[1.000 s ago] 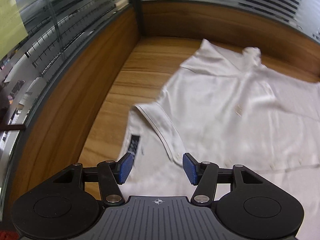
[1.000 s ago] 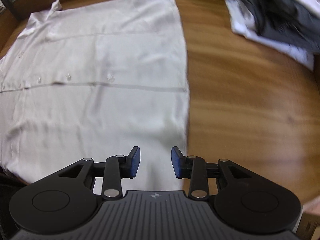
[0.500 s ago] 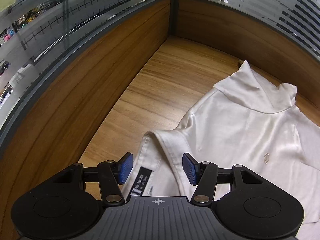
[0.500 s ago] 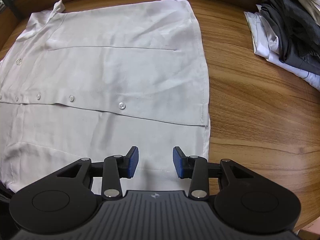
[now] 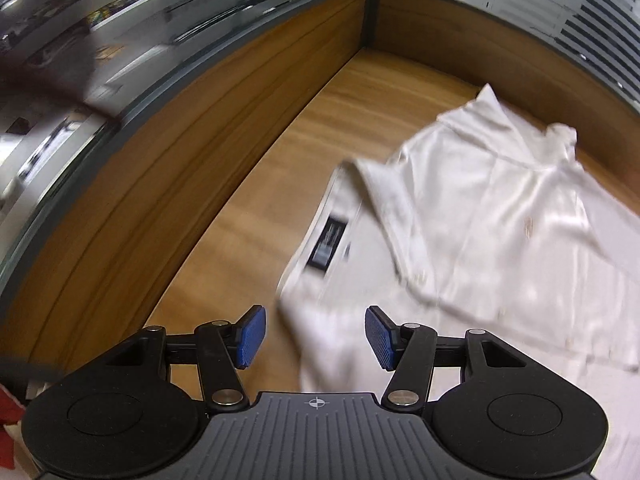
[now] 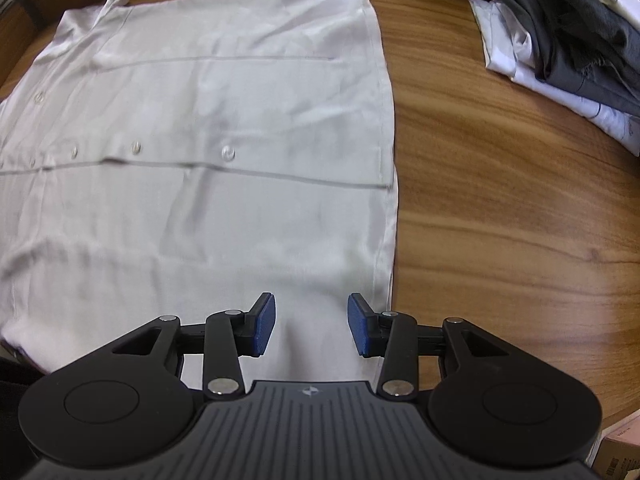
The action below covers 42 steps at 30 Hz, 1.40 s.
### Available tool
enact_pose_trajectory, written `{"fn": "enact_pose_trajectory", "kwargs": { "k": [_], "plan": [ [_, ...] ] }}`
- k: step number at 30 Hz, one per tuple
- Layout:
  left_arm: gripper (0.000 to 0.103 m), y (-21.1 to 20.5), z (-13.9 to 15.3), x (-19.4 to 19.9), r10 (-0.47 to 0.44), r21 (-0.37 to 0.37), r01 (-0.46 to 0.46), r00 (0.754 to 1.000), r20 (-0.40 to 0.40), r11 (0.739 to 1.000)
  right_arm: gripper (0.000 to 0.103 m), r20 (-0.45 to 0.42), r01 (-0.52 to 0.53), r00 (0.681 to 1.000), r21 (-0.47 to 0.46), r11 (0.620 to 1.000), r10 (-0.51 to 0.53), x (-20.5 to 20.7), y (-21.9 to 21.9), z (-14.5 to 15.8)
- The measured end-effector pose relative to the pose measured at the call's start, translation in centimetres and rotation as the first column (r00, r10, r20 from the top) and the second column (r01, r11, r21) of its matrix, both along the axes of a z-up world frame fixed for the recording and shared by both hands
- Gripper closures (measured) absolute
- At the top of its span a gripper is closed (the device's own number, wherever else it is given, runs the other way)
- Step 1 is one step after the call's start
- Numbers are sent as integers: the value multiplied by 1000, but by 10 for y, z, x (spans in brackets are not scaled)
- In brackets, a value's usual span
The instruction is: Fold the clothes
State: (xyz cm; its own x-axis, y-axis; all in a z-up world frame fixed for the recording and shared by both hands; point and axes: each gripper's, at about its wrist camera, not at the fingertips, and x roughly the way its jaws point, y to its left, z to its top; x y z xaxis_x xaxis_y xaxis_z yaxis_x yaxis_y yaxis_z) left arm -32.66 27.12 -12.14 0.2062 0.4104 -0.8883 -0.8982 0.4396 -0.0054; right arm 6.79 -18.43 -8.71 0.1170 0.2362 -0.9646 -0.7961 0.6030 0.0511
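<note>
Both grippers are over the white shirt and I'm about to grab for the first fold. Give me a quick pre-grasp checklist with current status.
1. Left gripper open: ok, blue pads apart with nothing between them.
2. Right gripper open: ok, empty as well.
3. White shirt lying flat: ok on the right wrist view, with the buttons facing up and the hem edge straight.
4. Collar end tidy: not ok, the collar is flipped, showing the neck label.
5. Left view sharp enough to aim: not ok, motion blur.
6. Table free beside the hem: ok; the pile of clothes sits apart at the far right.
</note>
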Motion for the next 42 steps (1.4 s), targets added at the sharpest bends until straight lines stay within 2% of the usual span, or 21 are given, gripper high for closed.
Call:
{"fn": "enact_pose_trajectory", "kwargs": {
  "k": [6,13,17,22,27,33,38,42],
  "plan": [
    [44,-51,5,-34,-26,5,26,1000,0,1000,58,13,-39,999,5,999,39,-16,-18,-2],
    [44,-96,-7,-62,-166,-23,168,985,52,986,58,42,-59,997,15,998,58,-42,-40,3],
    [43,-119,-25,-77,-276,-38,279,959,65,960,55,59,-70,996,21,997,69,-56,-52,5],
    [40,-135,-52,-83,-394,-41,398,915,84,916,55,89,-31,996,13,999,29,-78,-67,13],
    [38,-142,-82,-80,-502,-45,508,860,95,860,55,117,16,993,9,1000,-17,-100,-82,20],
    [38,-149,-110,-67,-581,-41,586,809,92,810,55,133,65,989,9,998,-66,-120,-92,23],
    [37,-154,-121,-55,-598,-32,606,792,122,795,55,148,52,988,4,999,-52,-133,-93,26],
    [37,-157,-134,-45,-602,-33,607,793,96,794,55,164,42,986,3,999,-42,-137,-95,29]
  ]
}}
